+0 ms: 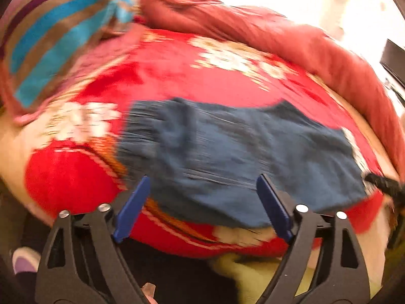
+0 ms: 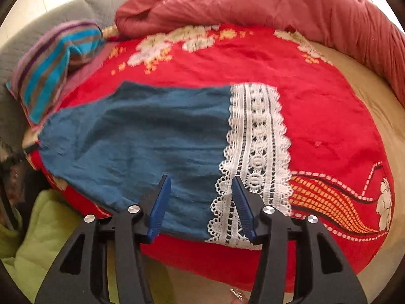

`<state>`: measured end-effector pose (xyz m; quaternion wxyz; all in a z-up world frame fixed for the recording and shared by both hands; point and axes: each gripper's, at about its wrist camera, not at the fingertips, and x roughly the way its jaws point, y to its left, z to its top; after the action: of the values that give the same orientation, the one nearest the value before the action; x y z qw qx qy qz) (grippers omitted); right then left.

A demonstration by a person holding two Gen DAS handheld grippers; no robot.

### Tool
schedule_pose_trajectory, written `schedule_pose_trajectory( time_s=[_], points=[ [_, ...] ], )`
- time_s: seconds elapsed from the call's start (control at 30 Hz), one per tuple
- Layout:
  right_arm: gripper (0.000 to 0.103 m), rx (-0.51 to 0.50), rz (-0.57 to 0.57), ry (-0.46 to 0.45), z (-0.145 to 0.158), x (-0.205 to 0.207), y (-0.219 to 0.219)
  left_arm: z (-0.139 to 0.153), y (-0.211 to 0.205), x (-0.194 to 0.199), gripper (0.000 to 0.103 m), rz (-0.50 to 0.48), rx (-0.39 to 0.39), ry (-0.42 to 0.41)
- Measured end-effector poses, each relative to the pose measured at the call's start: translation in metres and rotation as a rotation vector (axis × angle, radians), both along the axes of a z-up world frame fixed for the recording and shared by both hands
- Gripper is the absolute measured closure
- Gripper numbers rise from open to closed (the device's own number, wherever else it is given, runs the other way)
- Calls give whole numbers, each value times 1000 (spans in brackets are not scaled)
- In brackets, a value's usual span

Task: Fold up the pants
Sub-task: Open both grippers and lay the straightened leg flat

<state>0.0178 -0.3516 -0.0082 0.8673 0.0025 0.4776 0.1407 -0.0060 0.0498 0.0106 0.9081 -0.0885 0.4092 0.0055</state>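
Observation:
The blue pants (image 2: 141, 136) lie flat on a red patterned bedspread (image 2: 324, 116), with a white lace hem (image 2: 255, 157) at their right end. In the blurred left wrist view the pants (image 1: 240, 157) lie across the middle of the spread. My left gripper (image 1: 202, 185) is open and empty, held just above the near edge of the pants. My right gripper (image 2: 200, 182) is open and empty, over the near edge where the blue cloth meets the lace. The other gripper shows as a dark shape (image 1: 384, 185) at the right edge of the left wrist view.
A striped pillow (image 2: 48, 76) lies at the back left. A rolled dark-red quilt (image 2: 278, 7) runs along the back and right of the bed. A lime-green cloth (image 2: 43, 243) hangs below the bed's near edge. A grey headboard (image 2: 76, 7) stands behind the pillow.

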Motion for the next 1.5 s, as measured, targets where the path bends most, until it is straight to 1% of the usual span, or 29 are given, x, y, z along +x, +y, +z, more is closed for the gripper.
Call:
schedule_pose_trajectory(
  time_s=[0.03, 0.1, 0.17, 0.2, 0.23, 0.27, 0.3, 0.37, 0.43, 0.5, 0.57, 0.6, 0.63, 0.7, 0.73, 0.77, 0.83, 0.87, 0.9, 0.93, 1.0, 1.07, 1.13, 1.17, 1.27, 1.37, 1.43, 1.47, 1.5],
  points=[
    [51, -5, -2, 11, -4, 1, 1, 1, 6, 2, 18, 21, 2, 0],
    [50, -2, 1, 19, -10, 1, 0, -5, 20, 13, 17, 91, 25, 21],
    [47, 3, 6, 13, -11, 0, 1, -14, 29, 24, 17, 115, 17, 45],
    [47, -1, 8, 11, -11, -1, 1, -17, 31, 26, 22, 114, 9, 53],
    [47, -6, 9, 11, -12, -1, 3, -20, 30, 30, 51, 108, -6, 54],
    [47, -9, 12, 11, -12, -1, 3, -19, 34, 31, 66, 115, 0, 54],
    [47, -6, 13, 12, -12, -1, 2, -17, 35, 32, 71, 112, -7, 45],
    [47, 5, 12, 15, -12, -2, 0, -6, 40, 30, 71, 120, -9, 6],
    [47, 7, 14, 16, -14, -4, -1, -1, 40, 28, 71, 127, 28, -11],
    [47, -1, 17, 13, -15, -4, 0, -7, 43, 29, 71, 135, 48, -1],
    [46, -8, 19, 10, -16, -4, 1, -25, 47, 31, 67, 147, 28, 44],
    [46, -10, 20, 9, -17, -4, 1, -28, 49, 31, 61, 152, 20, 47],
    [46, -8, 20, 8, -17, -5, 1, -29, 51, 28, 54, 163, 16, 44],
    [47, -11, 24, 7, -16, -5, 1, -21, 55, 21, 49, 181, 11, 23],
    [47, -20, 29, 2, -15, -6, 2, -15, 55, 17, 48, 193, 21, 4],
    [46, -36, 38, -18, -12, -8, 5, -5, 52, 12, 48, 209, 55, -25],
    [45, -25, 56, -44, -7, -12, 11, 12, 41, 3, 50, 229, 131, -84],
    [45, -9, 67, -55, -5, -13, 14, 22, 32, -1, 50, 213, 148, -117],
    [45, -2, 74, -61, -4, -12, 17, 30, 22, -3, 50, 182, 141, -139],
    [45, 3, 88, -66, -3, -12, 21, 34, 15, -2, 50, 154, 133, -145],
    [46, -1, 109, -76, -1, -10, 30, 38, -11, 4, 50, 57, 120, -141],
    [46, -3, 126, -74, -2, -9, 35, 33, -40, 16, 48, -55, 100, -106],
    [46, -7, 132, -62, -5, -9, 37, 19, -60, 28, 46, -125, 75, -47],
    [46, -9, 137, -40, -9, -9, 38, 10, -66, 31, 46, -149, 71, -22],
    [46, -27, 136, 0, -24, -10, 39, -16, -85, 37, 45, -196, 97, 46],
    [46, -32, 136, -13, -28, -14, 39, -44, -90, 39, 43, -212, 142, 108],
    [44, -45, 149, -9, -28, -14, 42, -46, -88, 37, 43, -217, 139, 101],
    [39, -44, 159, -5, -27, -13, 43, -44, -86, 37, 43, -216, 124, 99],
    [38, -33, 162, -2, -25, -13, 43, -41, -84, 37, 43, -215, 109, 97]
  ],
)
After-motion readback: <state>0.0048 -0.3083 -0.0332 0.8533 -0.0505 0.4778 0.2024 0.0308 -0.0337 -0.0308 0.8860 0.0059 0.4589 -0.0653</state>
